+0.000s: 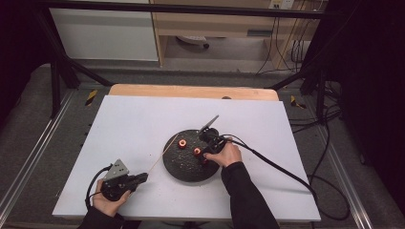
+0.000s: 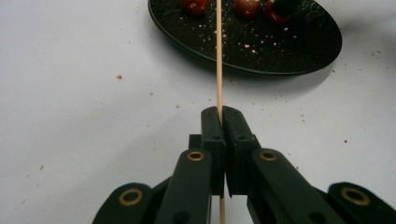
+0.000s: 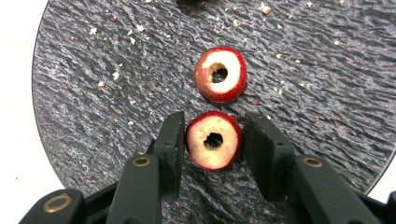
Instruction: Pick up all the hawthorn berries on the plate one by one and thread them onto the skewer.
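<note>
The left gripper (image 2: 222,114) is clamped on a thin wooden skewer (image 2: 219,56), which runs straight ahead from between its jaws toward the black plate (image 2: 299,51). The right gripper (image 3: 213,140) stands over the plate with a cored red fruit slice (image 3: 214,140) between its jaws. The left pad (image 3: 173,140) touches the slice; the right pad sits just beside it, so the grip is narrow but not fully pressed. A second cored slice (image 3: 221,73) lies just beyond the jaw tips.
</note>
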{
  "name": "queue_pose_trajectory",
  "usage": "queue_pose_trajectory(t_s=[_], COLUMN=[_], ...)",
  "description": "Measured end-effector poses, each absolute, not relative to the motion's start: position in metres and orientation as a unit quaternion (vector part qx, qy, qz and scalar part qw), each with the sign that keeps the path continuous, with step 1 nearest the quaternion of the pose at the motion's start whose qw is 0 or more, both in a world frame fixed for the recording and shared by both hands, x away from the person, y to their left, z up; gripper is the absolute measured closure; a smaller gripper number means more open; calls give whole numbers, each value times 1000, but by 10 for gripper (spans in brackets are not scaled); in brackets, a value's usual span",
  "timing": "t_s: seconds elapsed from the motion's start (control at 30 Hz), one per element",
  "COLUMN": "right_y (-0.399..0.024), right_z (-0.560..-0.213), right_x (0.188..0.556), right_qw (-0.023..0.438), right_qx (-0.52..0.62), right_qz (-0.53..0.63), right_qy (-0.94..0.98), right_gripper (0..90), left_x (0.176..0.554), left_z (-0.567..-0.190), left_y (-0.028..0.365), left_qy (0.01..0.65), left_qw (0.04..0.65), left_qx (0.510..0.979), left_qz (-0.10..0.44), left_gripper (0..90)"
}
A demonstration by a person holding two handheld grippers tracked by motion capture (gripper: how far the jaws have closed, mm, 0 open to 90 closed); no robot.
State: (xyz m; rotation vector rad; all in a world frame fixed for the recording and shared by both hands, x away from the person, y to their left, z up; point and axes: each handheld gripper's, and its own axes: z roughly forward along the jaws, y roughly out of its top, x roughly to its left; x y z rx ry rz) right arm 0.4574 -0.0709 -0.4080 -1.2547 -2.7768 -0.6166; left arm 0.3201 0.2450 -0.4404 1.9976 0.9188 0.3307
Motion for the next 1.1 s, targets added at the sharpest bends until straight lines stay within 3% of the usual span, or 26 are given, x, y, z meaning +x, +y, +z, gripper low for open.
queue_pose_trajectory(t_s=[0.5,1.1], right_y=[-75,-91], right_z=[-396,-369], right_x=[453,432], right_qw=[26,-23], right_qx=[-414,-420], right_qz=[-227,-352], right_qy=[-881,-836], right_gripper=[605,607], left_x=[319,316], left_z=[-440,-439], left_y=[244,242], left_qy=[369,370], left_qw=[445,450], left_qx=[804,801], left_qz=[135,137], left_gripper=[875,875])
